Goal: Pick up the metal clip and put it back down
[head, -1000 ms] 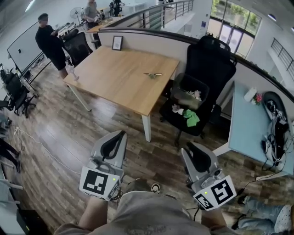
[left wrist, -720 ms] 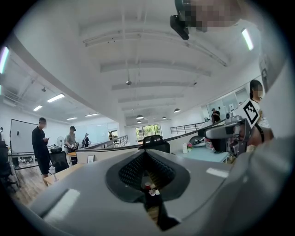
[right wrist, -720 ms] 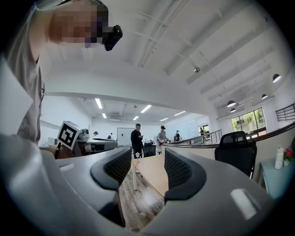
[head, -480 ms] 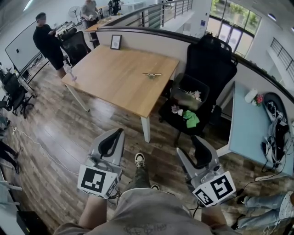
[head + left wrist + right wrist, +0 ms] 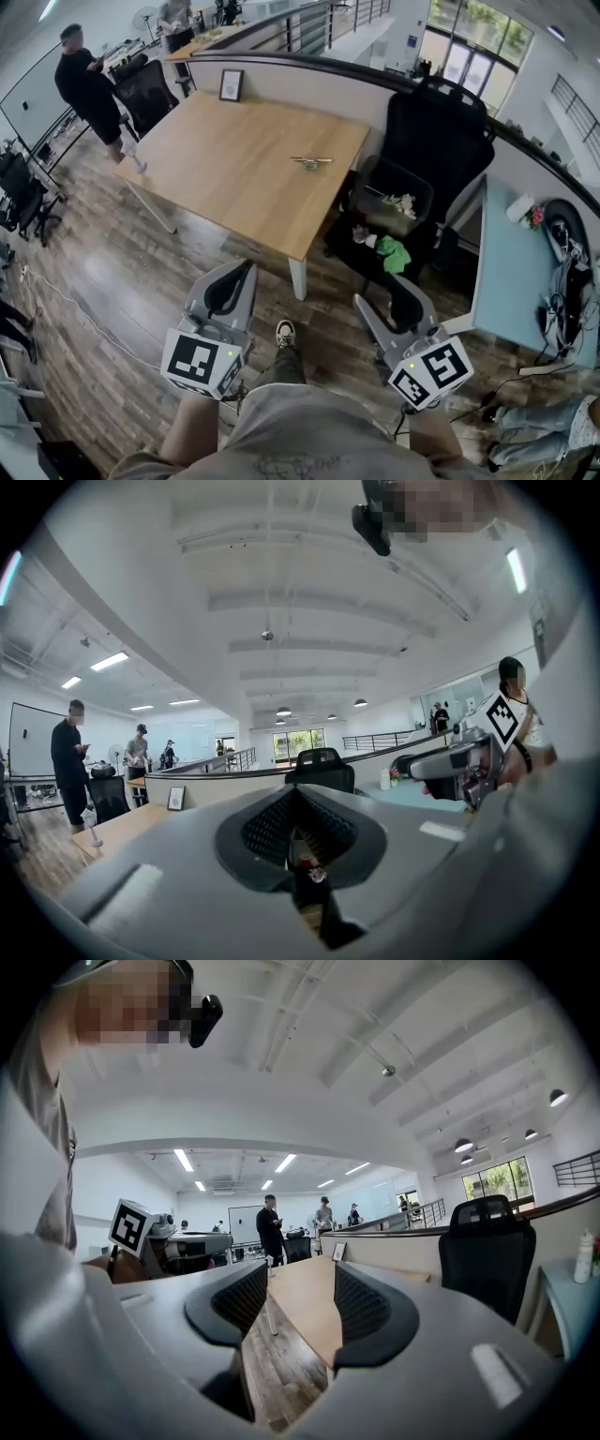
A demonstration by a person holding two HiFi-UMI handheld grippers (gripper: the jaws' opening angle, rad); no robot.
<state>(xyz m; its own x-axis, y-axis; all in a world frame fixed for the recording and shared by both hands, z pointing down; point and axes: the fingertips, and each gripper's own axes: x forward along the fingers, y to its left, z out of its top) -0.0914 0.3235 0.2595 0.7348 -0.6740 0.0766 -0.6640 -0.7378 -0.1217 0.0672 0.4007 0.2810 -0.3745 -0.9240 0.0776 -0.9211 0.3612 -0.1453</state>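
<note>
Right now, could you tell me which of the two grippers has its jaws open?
The right gripper: its jaws stand apart, nothing between them, whereas the left gripper has its jaws together.

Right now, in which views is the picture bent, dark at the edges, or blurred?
Head view: wide-angle bending curves the edges of the wooden table; the metal clip is small yet distinct. Left gripper view: black corners, the near fingers soft. Right gripper view: black corners too, far room clear.

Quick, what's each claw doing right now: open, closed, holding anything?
Left claw: closed, nothing held.
Right claw: open, empty.
</note>
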